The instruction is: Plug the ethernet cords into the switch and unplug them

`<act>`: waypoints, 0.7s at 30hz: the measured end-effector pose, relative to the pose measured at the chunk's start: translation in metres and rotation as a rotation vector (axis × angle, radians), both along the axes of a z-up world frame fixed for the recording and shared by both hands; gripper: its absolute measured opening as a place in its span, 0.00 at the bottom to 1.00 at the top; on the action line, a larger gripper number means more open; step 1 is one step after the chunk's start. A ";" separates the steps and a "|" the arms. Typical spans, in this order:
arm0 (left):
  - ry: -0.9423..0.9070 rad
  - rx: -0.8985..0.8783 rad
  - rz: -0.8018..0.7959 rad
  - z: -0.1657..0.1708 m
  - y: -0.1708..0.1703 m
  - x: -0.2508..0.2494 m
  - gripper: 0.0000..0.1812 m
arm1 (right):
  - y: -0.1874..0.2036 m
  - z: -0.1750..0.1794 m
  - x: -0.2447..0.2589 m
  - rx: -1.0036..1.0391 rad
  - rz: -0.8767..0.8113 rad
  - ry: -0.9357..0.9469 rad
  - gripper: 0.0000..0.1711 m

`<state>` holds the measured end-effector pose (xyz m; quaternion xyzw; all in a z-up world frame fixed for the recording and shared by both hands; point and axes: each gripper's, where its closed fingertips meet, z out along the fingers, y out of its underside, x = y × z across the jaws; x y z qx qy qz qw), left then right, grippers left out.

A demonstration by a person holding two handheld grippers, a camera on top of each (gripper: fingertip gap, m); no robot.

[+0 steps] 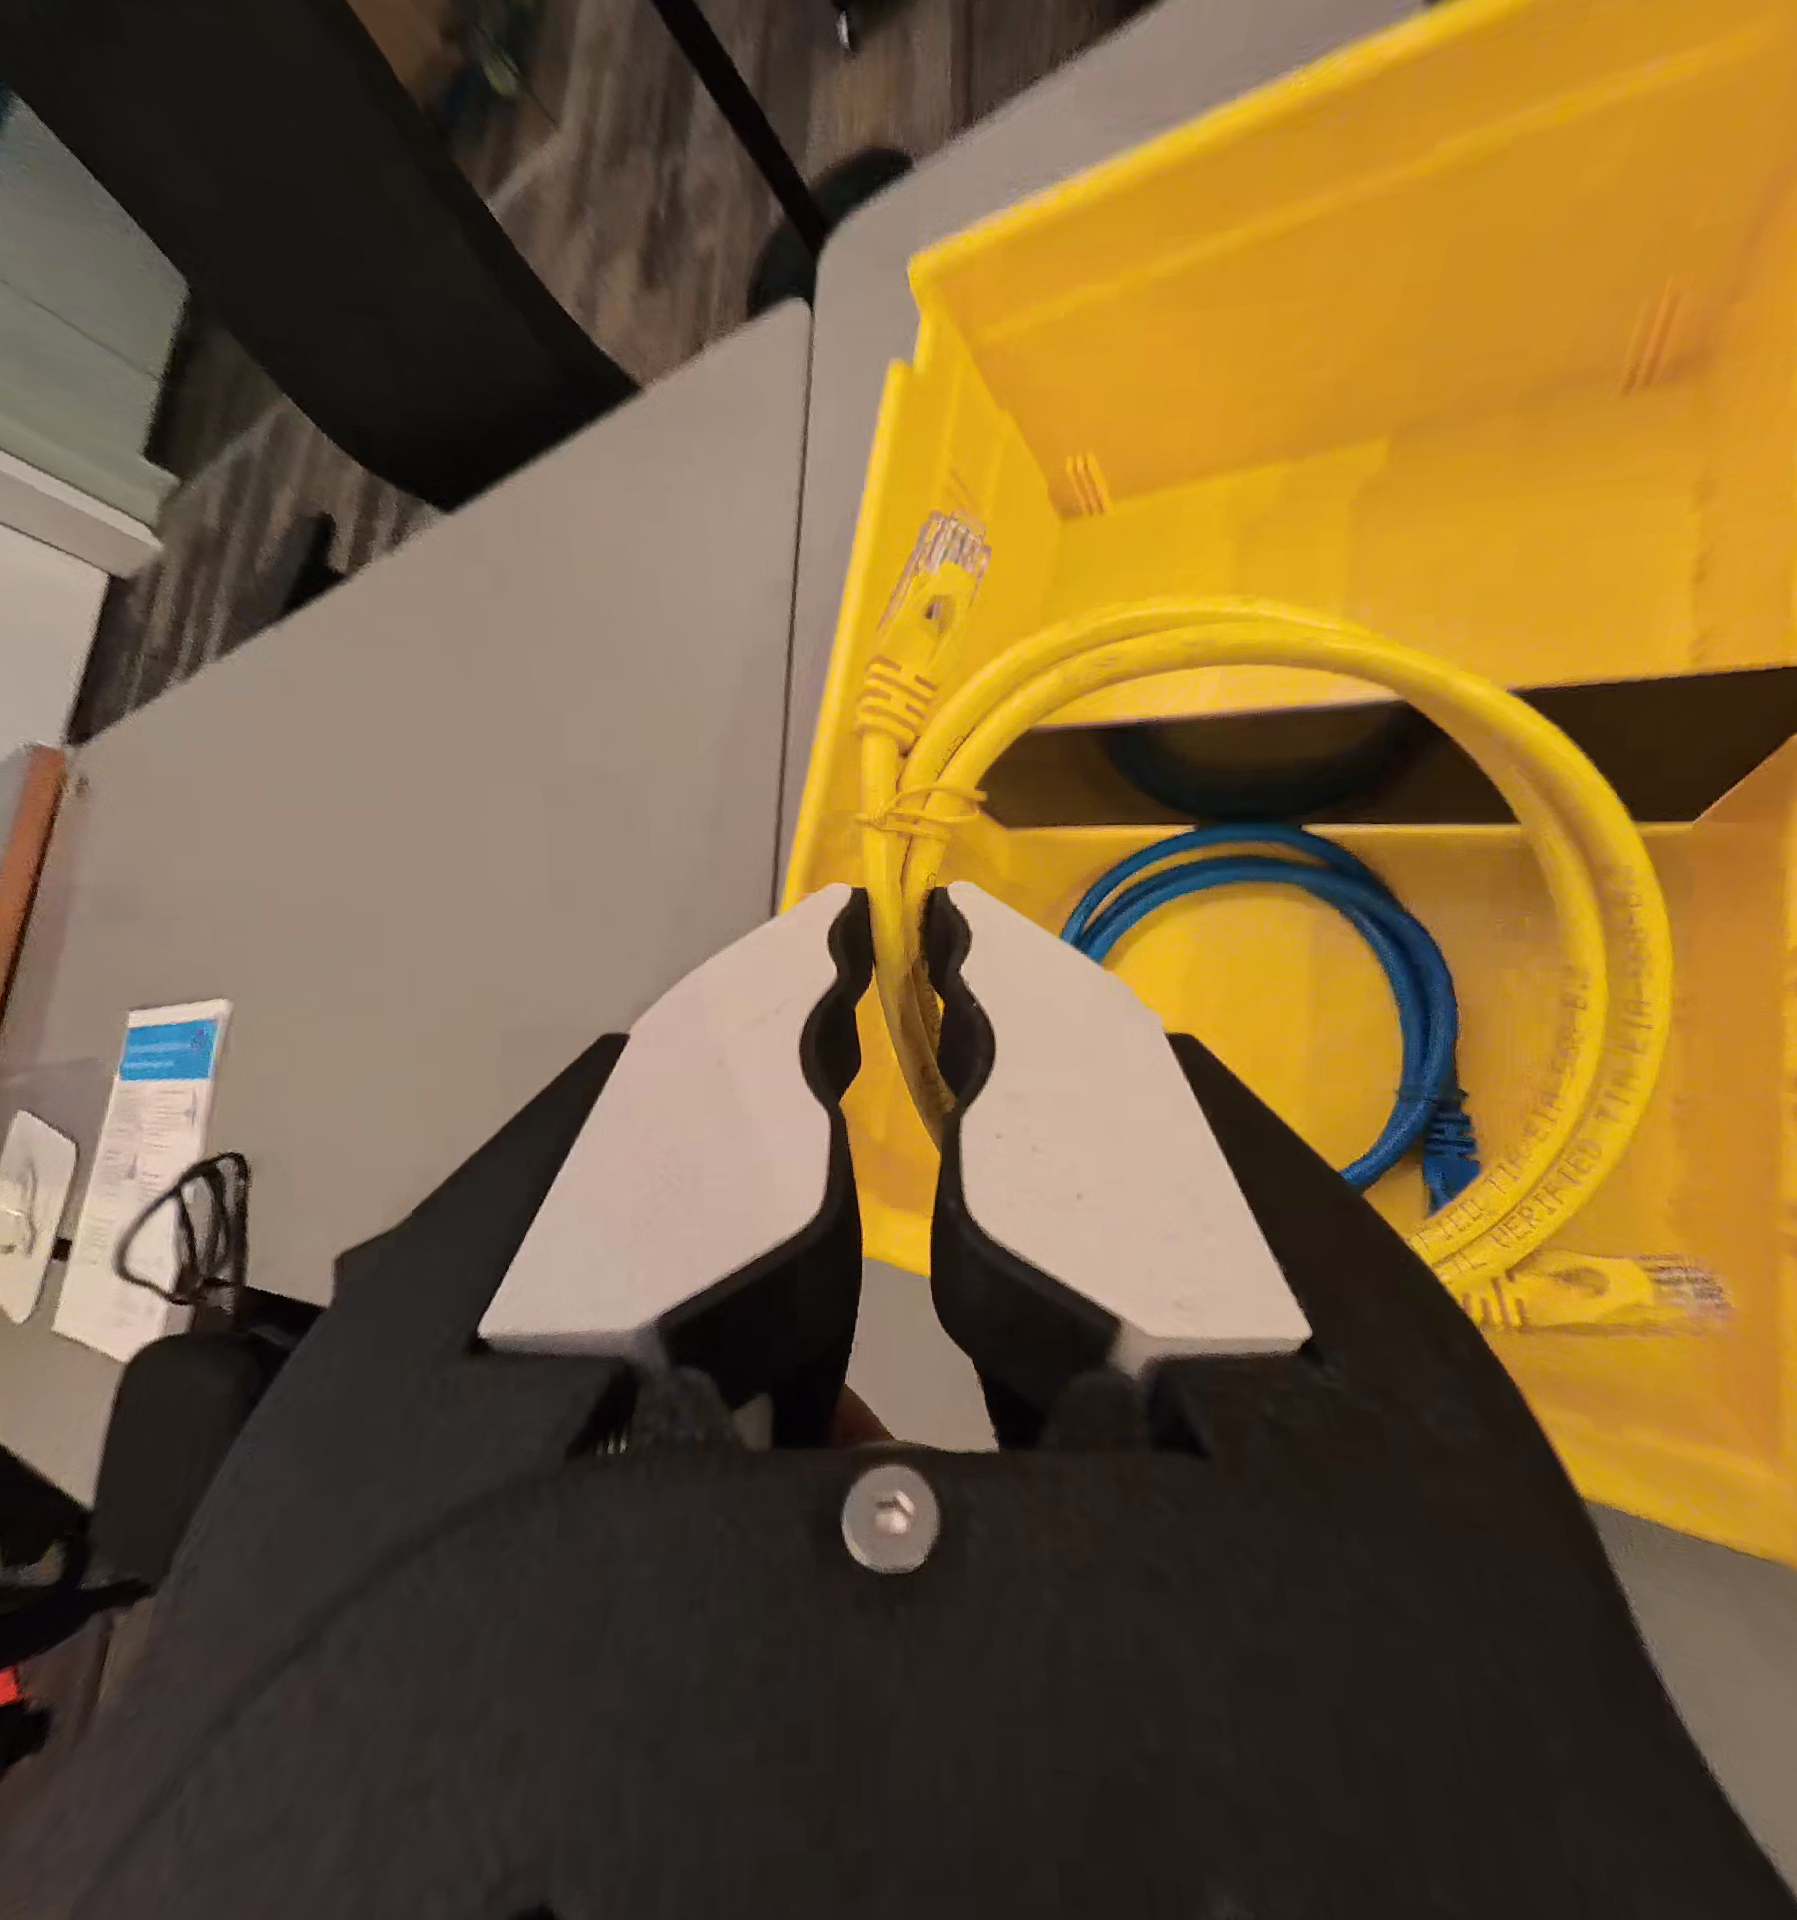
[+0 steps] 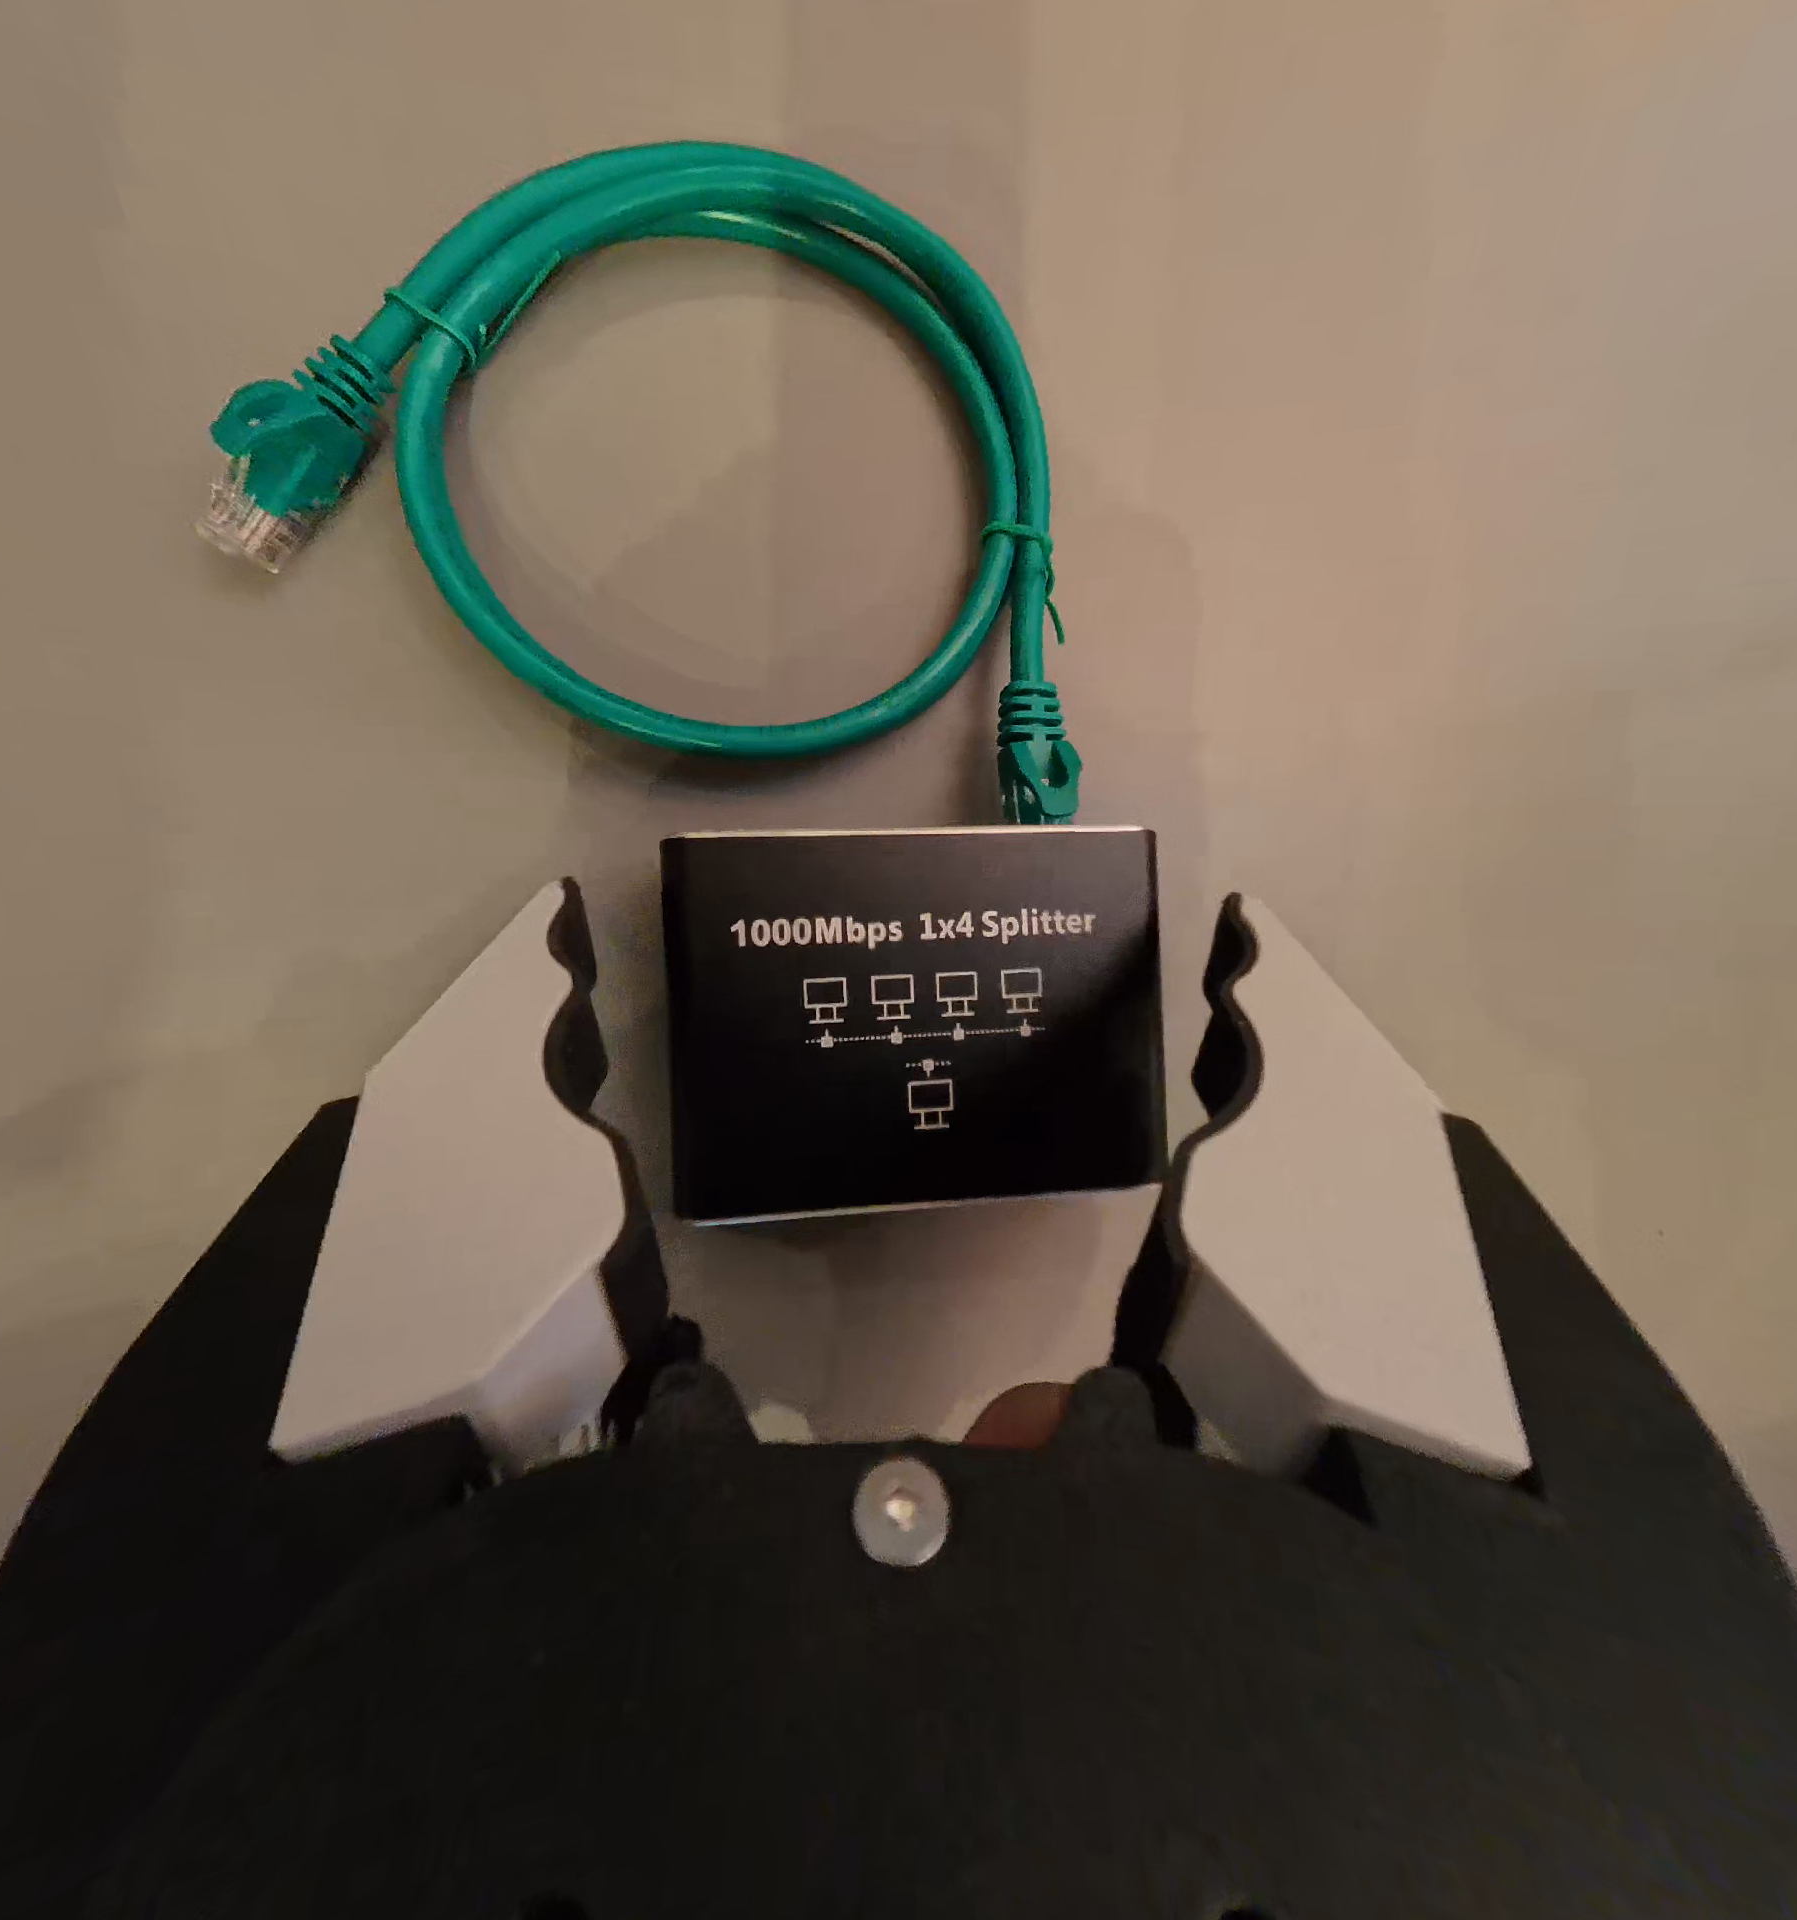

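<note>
Your left gripper pinches the light, springy yellow ethernet cord coil over the yellow bin, so regrip its stiff plug; your right gripper brackets the black switch without clamping, green cord plugged ahead.

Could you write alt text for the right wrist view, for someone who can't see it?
A small black switch box lies on a grey table between the open fingers of the right gripper, which do not touch it. A coiled green ethernet cord has one end plugged into the box's far side; its other plug lies free to the left.
</note>
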<state>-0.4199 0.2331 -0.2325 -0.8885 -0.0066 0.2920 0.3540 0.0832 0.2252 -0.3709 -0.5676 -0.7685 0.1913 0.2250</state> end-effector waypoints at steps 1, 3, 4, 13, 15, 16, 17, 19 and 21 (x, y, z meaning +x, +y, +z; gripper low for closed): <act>0.030 0.017 -0.006 0.012 -0.001 0.003 0.06 | 0.002 0.001 0.002 0.000 -0.011 0.002 0.67; 0.069 0.076 -0.036 0.039 0.000 0.013 0.06 | 0.005 0.003 0.007 0.010 -0.024 -0.004 0.68; 0.082 0.097 -0.049 0.051 0.000 0.018 0.06 | 0.005 0.006 0.009 0.009 -0.029 0.006 0.68; 0.204 0.229 -0.411 0.135 0.006 0.141 0.06 | 0.007 0.088 0.004 0.035 -0.082 0.264 0.52; 0.252 0.218 -0.520 0.135 0.008 0.183 0.06 | 0.003 0.117 -0.010 0.048 -0.088 0.357 0.46; 0.258 0.212 -0.574 0.132 0.010 0.205 0.06 | -0.001 0.132 -0.018 0.038 -0.084 0.405 0.43; 0.249 0.209 -0.643 0.127 0.010 0.229 0.06 | -0.005 0.147 -0.026 0.027 -0.081 0.457 0.40; 0.214 0.204 -0.737 0.116 0.011 0.269 0.06 | -0.007 0.167 -0.042 0.034 -0.097 0.518 0.38; 0.177 0.216 -0.823 0.106 0.011 0.306 0.06 | -0.007 0.183 -0.055 0.059 -0.106 0.573 0.38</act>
